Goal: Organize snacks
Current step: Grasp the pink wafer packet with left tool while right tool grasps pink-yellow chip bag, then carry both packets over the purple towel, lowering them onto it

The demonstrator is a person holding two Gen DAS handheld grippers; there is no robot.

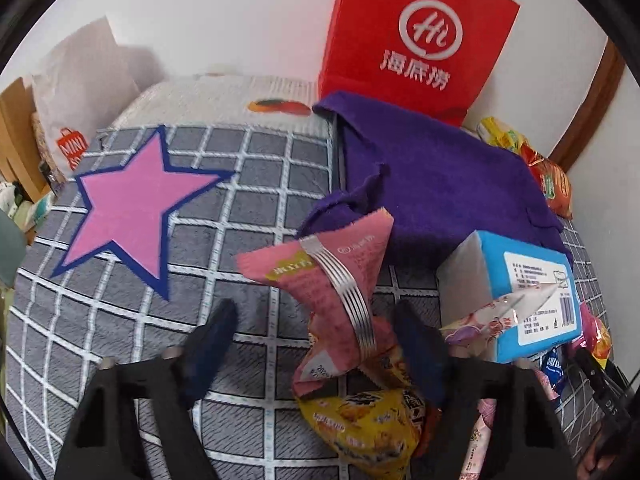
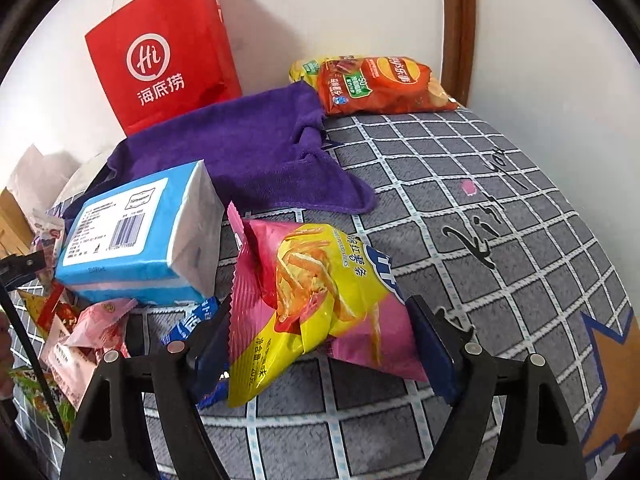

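Both claws pitched down — left claw [image 1: 316, 344], right claw [image 2: 320, 344]

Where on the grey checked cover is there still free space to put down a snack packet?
Bare cover lies right of the purple towel and below the orange chip bag. More lies between the pink star and the towel. It is crowded around the blue box, where small packets pile up.
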